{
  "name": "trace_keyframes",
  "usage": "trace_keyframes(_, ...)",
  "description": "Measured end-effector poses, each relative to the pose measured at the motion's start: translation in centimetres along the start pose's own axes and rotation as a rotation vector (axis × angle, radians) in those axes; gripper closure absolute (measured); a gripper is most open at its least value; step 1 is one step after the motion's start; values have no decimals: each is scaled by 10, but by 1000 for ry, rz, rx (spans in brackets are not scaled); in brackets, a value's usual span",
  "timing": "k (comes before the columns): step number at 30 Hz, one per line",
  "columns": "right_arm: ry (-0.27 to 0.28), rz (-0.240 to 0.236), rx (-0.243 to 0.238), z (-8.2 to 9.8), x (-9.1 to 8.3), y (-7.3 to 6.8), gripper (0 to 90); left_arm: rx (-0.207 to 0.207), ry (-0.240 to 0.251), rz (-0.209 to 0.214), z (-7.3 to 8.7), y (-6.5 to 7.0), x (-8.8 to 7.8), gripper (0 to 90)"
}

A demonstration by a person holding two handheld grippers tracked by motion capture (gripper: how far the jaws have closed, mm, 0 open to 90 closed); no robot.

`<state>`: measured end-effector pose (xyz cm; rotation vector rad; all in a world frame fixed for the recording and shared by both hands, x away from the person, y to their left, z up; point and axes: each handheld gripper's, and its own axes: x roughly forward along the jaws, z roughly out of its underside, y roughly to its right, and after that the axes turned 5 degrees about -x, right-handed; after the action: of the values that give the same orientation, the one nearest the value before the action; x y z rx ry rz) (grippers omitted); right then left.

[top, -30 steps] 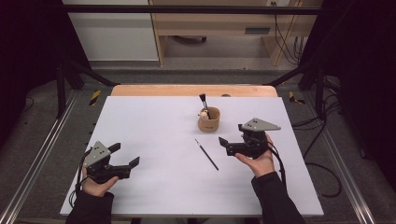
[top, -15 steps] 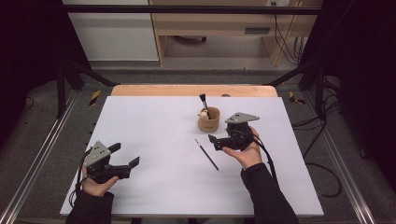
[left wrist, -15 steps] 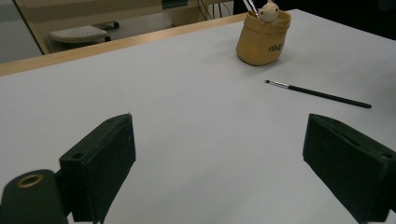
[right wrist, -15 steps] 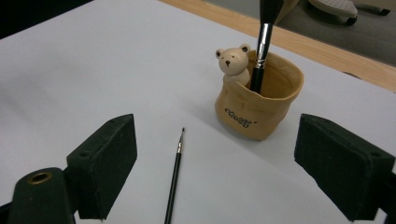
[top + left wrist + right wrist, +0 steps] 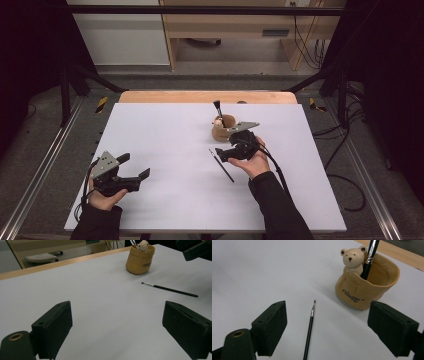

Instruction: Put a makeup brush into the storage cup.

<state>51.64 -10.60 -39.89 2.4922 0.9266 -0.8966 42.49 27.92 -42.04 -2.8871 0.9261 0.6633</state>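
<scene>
1. The right gripper, jaws spread and just narrowing slightly with nothing between them, hangs over a thin paintbrush lying flat on the white table.
2. The left gripper waits open, well apart.
3. Risk: the slim handle may roll aside, or a jaw may knock the nearby bear cup.

thin black brush | flat on table | just beside tan pot
</scene>
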Motion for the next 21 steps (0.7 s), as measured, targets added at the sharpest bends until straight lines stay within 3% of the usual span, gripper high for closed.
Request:
trace_keyframes(10,-77,-7,-28,-7,16,-8,189,-4,6,1,0,0,0,86)
trace_keyframes(21,-168,-24,-26,-12,32,-9,211,0,3,3,0,0,0,86)
